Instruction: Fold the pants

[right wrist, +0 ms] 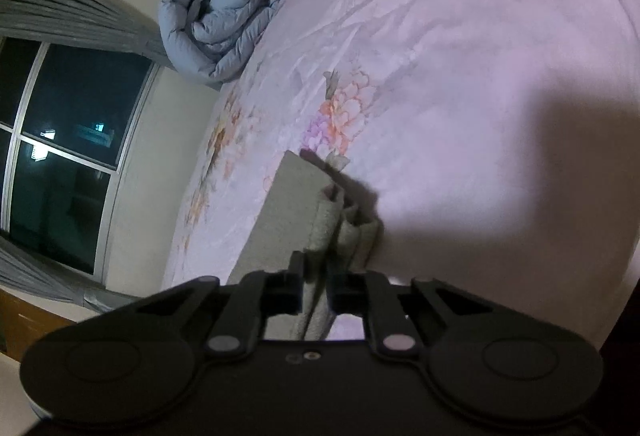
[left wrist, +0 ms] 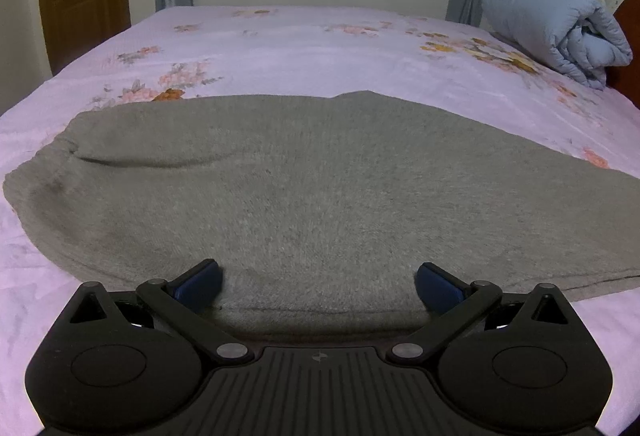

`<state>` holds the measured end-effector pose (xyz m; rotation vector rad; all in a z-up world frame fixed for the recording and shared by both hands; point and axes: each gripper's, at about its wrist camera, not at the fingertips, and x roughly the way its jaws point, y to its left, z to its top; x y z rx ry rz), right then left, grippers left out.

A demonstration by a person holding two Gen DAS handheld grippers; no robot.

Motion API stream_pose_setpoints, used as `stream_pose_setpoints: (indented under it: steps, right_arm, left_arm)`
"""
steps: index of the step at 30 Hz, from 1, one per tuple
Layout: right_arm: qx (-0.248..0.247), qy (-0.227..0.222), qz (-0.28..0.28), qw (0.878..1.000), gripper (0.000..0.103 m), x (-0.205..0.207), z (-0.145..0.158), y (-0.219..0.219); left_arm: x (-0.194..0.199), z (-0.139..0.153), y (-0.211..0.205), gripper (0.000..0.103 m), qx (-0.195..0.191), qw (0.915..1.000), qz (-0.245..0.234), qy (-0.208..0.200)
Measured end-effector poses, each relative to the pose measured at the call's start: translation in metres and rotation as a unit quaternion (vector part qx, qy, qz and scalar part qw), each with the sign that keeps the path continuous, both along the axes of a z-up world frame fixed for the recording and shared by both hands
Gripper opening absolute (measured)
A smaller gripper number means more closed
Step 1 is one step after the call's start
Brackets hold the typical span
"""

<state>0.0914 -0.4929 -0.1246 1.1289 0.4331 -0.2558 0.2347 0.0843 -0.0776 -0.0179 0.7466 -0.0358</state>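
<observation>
A bed (left wrist: 320,48) with a pink floral sheet fills both views, with a rolled pale-blue quilt (left wrist: 560,36) at its head by a curtained window (right wrist: 60,140). Grey fleece pants (left wrist: 304,188) lie flat across the sheet nearest the cameras, folded lengthwise. The left tongs (left wrist: 319,282) are spread wide over the pants' near edge with nothing pinched, while the right tongs (right wrist: 314,286), rolled sideways, are pressed together on the layered end of the pants.
</observation>
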Motion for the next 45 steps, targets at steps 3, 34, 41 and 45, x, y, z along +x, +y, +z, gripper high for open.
stream_pose_setpoints:
  steps: [3, 34, 41, 45]
  right_arm:
    - [0.004, -0.009, 0.004, 1.000, 0.017, 0.000, 0.003, 0.000]
    - [-0.047, -0.057, 0.028, 0.997, 0.002, 0.006, 0.030, 0.022]
    - [-0.005, -0.004, 0.003, 1.000, 0.002, -0.005, -0.027, -0.006]
    - [-0.022, -0.012, 0.012, 1.000, 0.002, -0.002, -0.016, -0.005]
  left_arm:
    - [0.000, -0.001, 0.001, 0.103, -0.002, 1.0000, -0.002, -0.001]
    - [-0.002, -0.006, -0.002, 0.103, 0.001, 1.0000, 0.001, -0.006]
    - [-0.001, -0.008, -0.004, 0.103, 0.006, 1.0000, -0.005, -0.001]
    - [-0.003, 0.011, -0.009, 0.103, -0.010, 0.9999, 0.003, -0.004]
